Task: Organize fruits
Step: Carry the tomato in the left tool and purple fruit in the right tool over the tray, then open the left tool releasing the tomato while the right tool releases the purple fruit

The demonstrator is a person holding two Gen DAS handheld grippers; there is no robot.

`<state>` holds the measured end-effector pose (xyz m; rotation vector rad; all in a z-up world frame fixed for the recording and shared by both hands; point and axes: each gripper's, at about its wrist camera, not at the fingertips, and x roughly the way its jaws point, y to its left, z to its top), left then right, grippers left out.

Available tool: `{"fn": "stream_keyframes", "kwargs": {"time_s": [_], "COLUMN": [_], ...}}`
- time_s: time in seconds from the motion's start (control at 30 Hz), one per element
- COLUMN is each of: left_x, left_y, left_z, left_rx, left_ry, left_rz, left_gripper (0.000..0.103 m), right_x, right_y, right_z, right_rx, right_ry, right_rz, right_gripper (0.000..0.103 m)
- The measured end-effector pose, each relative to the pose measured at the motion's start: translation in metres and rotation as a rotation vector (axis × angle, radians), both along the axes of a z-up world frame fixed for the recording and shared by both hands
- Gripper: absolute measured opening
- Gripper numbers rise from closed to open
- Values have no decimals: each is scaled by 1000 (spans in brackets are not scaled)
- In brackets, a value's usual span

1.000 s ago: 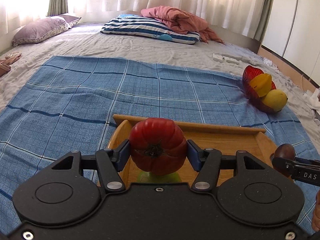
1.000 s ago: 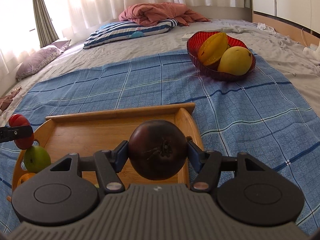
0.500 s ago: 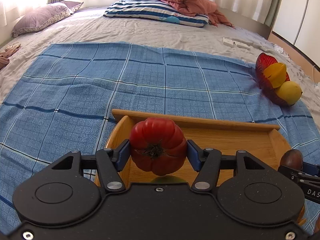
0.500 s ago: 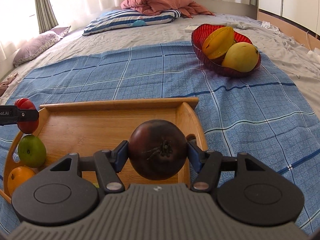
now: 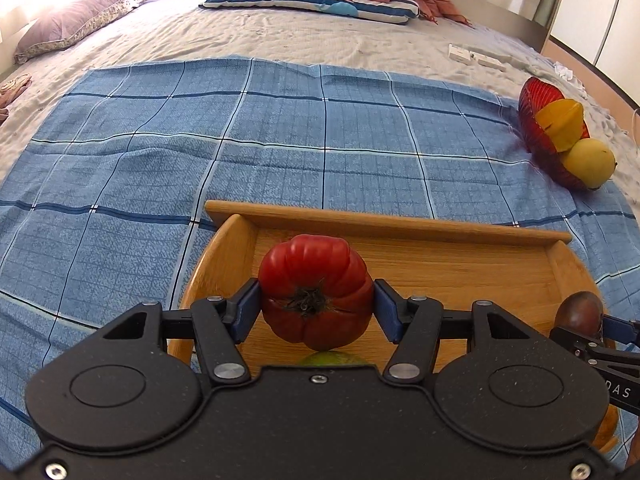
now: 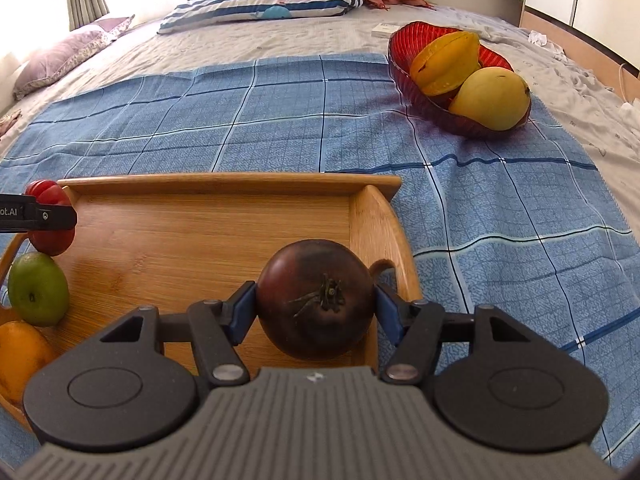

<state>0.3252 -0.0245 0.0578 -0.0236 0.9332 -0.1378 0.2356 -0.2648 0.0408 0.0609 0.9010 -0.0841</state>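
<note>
The left claw (image 5: pixel 316 306) pinches a ribbed red tomato (image 5: pixel 314 292) between its blue pads, above the left end of the wooden tray (image 6: pixel 208 236). The right claw (image 6: pixel 316 308) pinches a dark purple tomato (image 6: pixel 316 300) above the tray's right end. A green fruit (image 6: pixel 38 288) and an orange fruit (image 6: pixel 20 356) lie in the tray at its left side. The tray rests on a blue checked cloth (image 6: pixel 500 216) spread on the bed. A red bowl (image 6: pixel 404 48) holding a star fruit (image 6: pixel 444 62) and a yellow mango (image 6: pixel 490 98) sits well apart, toward the right.
</note>
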Motion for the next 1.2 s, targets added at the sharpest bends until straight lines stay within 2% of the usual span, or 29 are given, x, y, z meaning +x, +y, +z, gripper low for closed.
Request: {"fn": "stream_keyframes", "kwargs": {"time_s": [0.27, 0.87, 1.07, 1.2], "left_x": [6, 7, 8, 6], "left_y": [0, 0, 0, -1], "left_z": [-11, -14, -17, -20], "left_rx": [18, 19, 17, 27], "left_ry": [36, 21, 34, 36], "left_rz": [4, -8, -12, -13], "left_gripper": [57, 59, 59, 63], "right_x": [5, 7, 7, 6], "right_y": [3, 9, 8, 8], "right_z": [-1, -2, -4, -4], "right_rx": [-19, -48, -33, -33], "right_ry": [2, -6, -7, -10], "right_rz": [12, 31, 35, 40], "right_gripper": [65, 68, 77, 78]}}
